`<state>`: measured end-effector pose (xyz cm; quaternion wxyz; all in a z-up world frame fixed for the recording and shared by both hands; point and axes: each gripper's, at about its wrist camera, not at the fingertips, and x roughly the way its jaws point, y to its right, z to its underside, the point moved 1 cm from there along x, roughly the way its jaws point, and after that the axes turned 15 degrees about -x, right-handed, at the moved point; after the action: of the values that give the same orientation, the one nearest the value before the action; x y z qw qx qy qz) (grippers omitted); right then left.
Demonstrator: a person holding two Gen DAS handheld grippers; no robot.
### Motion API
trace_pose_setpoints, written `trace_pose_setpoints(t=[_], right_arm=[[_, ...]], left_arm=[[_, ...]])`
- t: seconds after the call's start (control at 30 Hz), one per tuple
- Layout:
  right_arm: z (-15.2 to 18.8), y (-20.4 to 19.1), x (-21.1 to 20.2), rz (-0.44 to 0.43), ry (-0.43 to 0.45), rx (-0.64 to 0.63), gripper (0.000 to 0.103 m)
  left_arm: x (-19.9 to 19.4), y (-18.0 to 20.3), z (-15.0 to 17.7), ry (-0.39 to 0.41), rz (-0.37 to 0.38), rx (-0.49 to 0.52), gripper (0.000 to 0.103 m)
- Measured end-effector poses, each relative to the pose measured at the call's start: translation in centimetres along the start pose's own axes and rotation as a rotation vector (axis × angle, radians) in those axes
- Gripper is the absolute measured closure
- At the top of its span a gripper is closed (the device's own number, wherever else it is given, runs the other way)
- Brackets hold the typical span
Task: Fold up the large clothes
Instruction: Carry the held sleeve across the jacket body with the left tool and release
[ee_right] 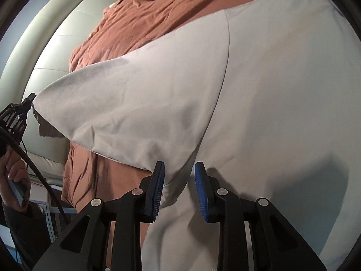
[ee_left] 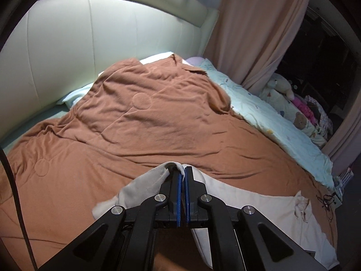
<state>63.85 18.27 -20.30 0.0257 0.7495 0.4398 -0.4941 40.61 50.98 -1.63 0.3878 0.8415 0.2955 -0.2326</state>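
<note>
A large pale grey garment (ee_left: 259, 205) lies on a brown quilt (ee_left: 146, 113) across the bed. My left gripper (ee_left: 182, 171) is shut on a bunched edge of it, and the cloth hangs off both sides of the jaws. In the right wrist view that gripper (ee_right: 29, 100) holds a corner of the garment (ee_right: 270, 90) up at the far left, so the cloth stretches in a raised flap. My right gripper (ee_right: 179, 176) hovers low over the garment near the fold line. Its blue pads (ee_right: 158, 189) stand apart with a crease of cloth between them, not pinched.
A padded white headboard (ee_left: 90, 33) runs behind the bed. Light blue printed bedding (ee_left: 270, 117), stuffed toys (ee_left: 284, 85) and a pink curtain (ee_left: 255, 22) lie along the right. A person's hand (ee_right: 13, 171) and a black cable (ee_right: 33, 167) are at the left.
</note>
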Motion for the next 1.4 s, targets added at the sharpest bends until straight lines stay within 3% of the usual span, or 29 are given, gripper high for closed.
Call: trace_pose_setpoints(t=[0.07,0.13,0.2,0.27,0.43,0.77,0.93,1.1,1.27,1.4], right_arm=[[0.1,0.6,-1.6,-0.01,0.028,0.023,0.078],[0.4,0.6,-3.0,0.01,0.047,0.022,0.068],[0.7,0.7,-4.3,0.042,0.076,0.013,0.04],[1.1,0.9,-5.7,0.056,0.112,0.023,0.031],[3.1,2.1,-8.4,0.09,0.168,0.084,0.031],[8.0,6.9,-15.3,0.1,0.33,0.299,0.031],[10.1,9.1,-17.3,0.159,0.385,0.362,0.031],[10.5,10.4,-18.2,0.164,0.413,0.436,0.031],[10.6,11.0,-18.3,0.155,0.419,0.48,0.031],[11.1,11.6,-18.8,0.154,0.406,0.492,0.031]], left_arm=[[-1.1,2.3,0.4,-0.007,0.031,0.029,0.101],[-2.1,4.6,0.8,-0.011,0.058,0.054,0.101],[-3.4,7.1,1.5,-0.016,0.089,0.079,0.101],[-4.4,9.2,2.2,-0.022,0.114,0.106,0.101],[-6.8,14.8,4.8,-0.047,0.187,0.18,0.101],[-7.8,23.6,11.3,-0.138,0.276,0.283,0.101],[-7.7,27.0,14.2,-0.185,0.316,0.335,0.101],[-8.0,30.2,17.5,-0.242,0.367,0.386,0.101],[-6.5,31.8,21.3,-0.339,0.396,0.411,0.101],[-3.9,32.2,25.6,-0.477,0.374,0.46,0.099]])
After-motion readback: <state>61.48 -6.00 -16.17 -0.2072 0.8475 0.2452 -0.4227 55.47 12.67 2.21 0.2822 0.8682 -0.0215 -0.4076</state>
